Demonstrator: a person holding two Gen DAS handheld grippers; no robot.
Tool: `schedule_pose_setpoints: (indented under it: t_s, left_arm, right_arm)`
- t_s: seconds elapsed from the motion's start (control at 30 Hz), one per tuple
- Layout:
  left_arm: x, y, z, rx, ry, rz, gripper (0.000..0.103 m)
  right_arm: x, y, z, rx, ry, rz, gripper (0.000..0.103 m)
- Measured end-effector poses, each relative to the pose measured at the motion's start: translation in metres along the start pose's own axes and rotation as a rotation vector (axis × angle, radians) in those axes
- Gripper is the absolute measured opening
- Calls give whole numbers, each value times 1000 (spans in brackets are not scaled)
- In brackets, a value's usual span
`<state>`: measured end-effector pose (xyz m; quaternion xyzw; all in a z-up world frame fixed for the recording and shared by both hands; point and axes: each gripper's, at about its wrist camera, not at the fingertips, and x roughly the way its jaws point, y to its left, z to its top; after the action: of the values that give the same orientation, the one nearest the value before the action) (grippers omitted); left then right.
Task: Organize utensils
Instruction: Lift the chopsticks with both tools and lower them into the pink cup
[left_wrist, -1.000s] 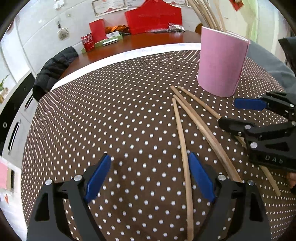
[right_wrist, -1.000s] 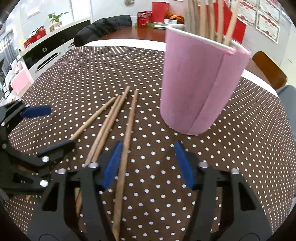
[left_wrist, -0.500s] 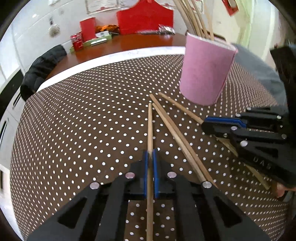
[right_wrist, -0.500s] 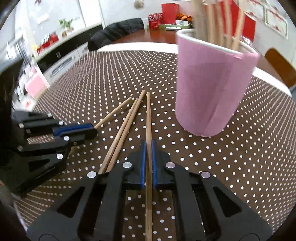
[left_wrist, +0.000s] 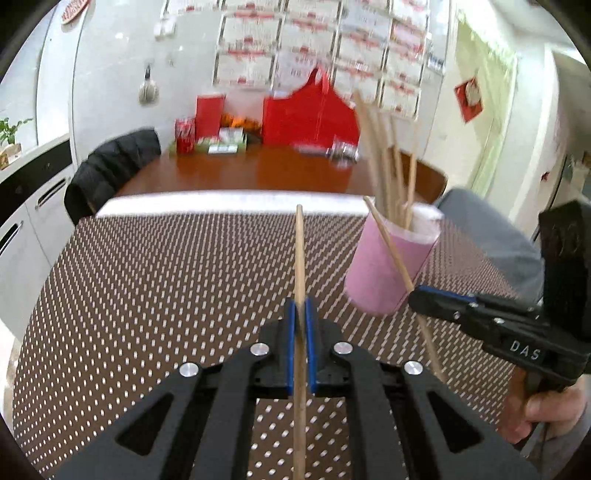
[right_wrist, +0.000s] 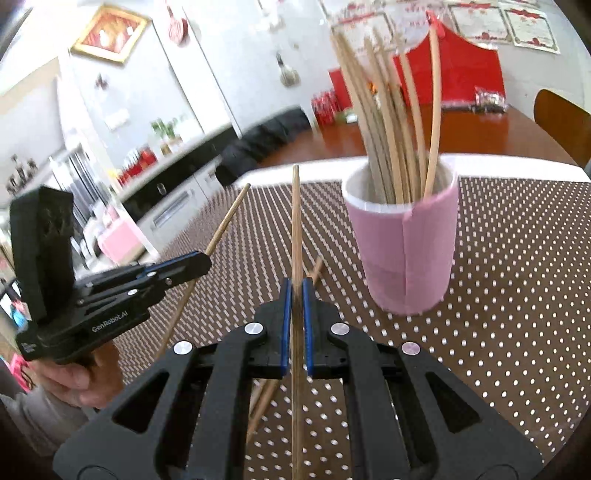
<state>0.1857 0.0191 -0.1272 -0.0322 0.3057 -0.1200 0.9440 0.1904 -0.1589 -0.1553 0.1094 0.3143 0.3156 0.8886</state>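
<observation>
Wooden chopsticks gripped and lifted off the dotted tabletop (right_wrist: 517, 295): left gripper (left_wrist: 300, 325) fingers clenched on one chopstick (left_wrist: 300, 258), right gripper (right_wrist: 295, 306) on another (right_wrist: 295, 221). Next: tip each upright, drop into pink cup (right_wrist: 402, 258) near the far edge.

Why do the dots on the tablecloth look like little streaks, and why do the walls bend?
Left wrist view: tablecloth dots streak from motion blur, while the tongs stay sharp. Right wrist view: dots beside the pink cup blur less. The fisheye lens bends both.
</observation>
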Motion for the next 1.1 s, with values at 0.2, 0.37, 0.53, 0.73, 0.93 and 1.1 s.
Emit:
schedule_pose_setpoints:
  t_s: [0.2, 0.37, 0.53, 0.73, 0.93, 1.1]
  left_arm:
    - [-11, -14, 26, 9, -109, -44, 6]
    - [-18, -23, 46, 10, -202, -84, 6]
    - [-30, -34, 71, 5, -335, -147, 6]
    - [-31, -43, 104, -19, -460, -215, 5]
    - [-13, -53, 128, -55, -525, -283, 6]
    - [14, -60, 141, -78, -533, -325, 6]
  right_arm:
    - [-26, -4, 8, 23, -132, 9, 6]
    - [-52, 1, 20, 11, -213, 21, 6]
    - [-77, 2, 39, -5, -294, 2, 6]
    - [-102, 4, 88, -48, -370, -23, 6]
    - [-115, -1, 132, -80, -472, -43, 6]
    - [-113, -22, 148, -47, -523, -49, 6]
